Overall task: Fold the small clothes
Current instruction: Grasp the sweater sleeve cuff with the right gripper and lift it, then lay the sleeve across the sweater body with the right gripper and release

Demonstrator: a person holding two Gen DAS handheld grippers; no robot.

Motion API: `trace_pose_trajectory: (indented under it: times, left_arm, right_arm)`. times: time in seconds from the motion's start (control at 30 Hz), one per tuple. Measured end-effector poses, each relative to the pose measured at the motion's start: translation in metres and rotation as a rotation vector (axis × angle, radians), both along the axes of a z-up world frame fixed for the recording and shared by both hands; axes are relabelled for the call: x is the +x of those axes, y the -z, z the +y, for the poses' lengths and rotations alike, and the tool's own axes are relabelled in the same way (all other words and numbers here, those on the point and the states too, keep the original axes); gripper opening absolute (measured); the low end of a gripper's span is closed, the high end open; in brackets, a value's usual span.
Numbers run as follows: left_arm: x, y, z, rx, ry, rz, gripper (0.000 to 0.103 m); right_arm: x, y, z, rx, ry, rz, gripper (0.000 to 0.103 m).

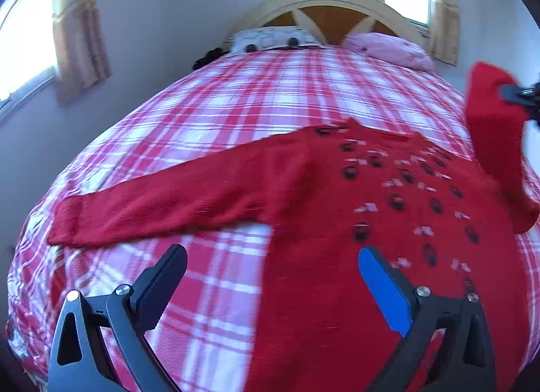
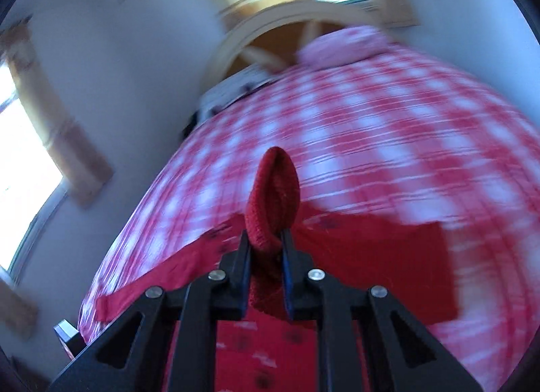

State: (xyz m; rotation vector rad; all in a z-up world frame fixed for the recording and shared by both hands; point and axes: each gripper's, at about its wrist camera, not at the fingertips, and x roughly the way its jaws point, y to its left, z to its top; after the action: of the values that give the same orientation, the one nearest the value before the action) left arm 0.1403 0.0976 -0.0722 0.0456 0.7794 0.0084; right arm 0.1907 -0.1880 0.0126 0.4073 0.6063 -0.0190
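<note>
1. My left tool [image 1: 270, 285] hangs over the near edge of the bed with its jaws wide apart and nothing between them; one finger is over the checked cover, the other over red knit.
2. My right tool [image 2: 265, 250] is closed narrow on a sleeve cuff [image 2: 273, 196] of the red sweater [image 1: 388, 257]; the cuff stands up as a folded loop between the pads.
3. The sweater lies spread flat on the bed cover [image 1: 236, 102], body nearest me, its front patterned with small dark and white motifs.
4. Its other sleeve [image 1: 168, 203] lies stretched out flat to the left in the left wrist view, cuff near the bed's edge.
5. In that same view the gripped sleeve is lifted clear of the cover at the far right, hanging from the right tool.
6. Beyond: a pink pillow [image 1: 388, 49], a patterned white pillow [image 1: 270, 39], an arched headboard [image 1: 330, 4], curtained windows. The right wrist view is blurred.
</note>
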Motion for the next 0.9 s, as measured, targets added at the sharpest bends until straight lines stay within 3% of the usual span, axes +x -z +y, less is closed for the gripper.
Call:
trace_pose_trajectory:
  times: [0.2,0.3,0.33,0.37,0.4,0.47,0.53,0.63,0.7,0.73,0.77,0.9]
  left_arm:
    - [0.004,0.006,0.040,0.046,-0.096,0.013,0.102]
    - [0.011,0.011,0.056,0.064,-0.141,0.039,0.102]
    - [0.012,0.012,0.058,0.063,-0.146,0.042,0.102]
    - [0.013,0.013,0.062,0.064,-0.156,0.042,0.102]
    - [0.014,0.013,0.063,0.072,-0.162,0.040,0.102]
    - [0.015,0.014,0.065,0.094,-0.175,0.034,0.102]
    - [0.018,0.015,0.067,0.093,-0.183,0.035,0.102]
    - [0.021,0.015,0.071,0.059,-0.188,0.041,0.102]
    - [0.022,0.016,0.070,0.060,-0.189,0.043,0.102]
    - [0.023,0.015,0.071,0.064,-0.191,0.042,0.102]
    - [0.023,0.015,0.070,0.066,-0.192,0.042,0.102]
    - [0.022,0.013,0.073,0.074,-0.203,0.036,0.102]
  right_arm:
    - [0.083,0.093,0.096,-0.020,-0.189,0.118,0.019]
    - [0.093,0.132,0.113,-0.049,-0.230,0.179,0.024]
    - [0.095,0.142,0.115,-0.037,-0.242,0.203,0.030]
    - [0.094,0.146,0.115,-0.024,-0.252,0.228,0.049]
    - [0.094,0.151,0.116,0.003,-0.276,0.233,0.055]
    - [0.090,0.141,0.119,-0.001,-0.287,0.207,0.076]
    - [0.081,0.119,0.115,0.016,-0.298,0.160,0.080]
    - [0.069,0.095,0.117,-0.007,-0.286,0.031,0.076]
    - [0.063,0.086,0.120,-0.109,-0.224,0.006,0.056]
    - [0.066,0.089,0.119,-0.131,-0.210,0.022,0.040]
    - [0.071,0.095,0.120,-0.145,-0.197,0.056,0.032]
    - [0.090,0.143,0.130,-0.138,-0.209,0.178,0.030]
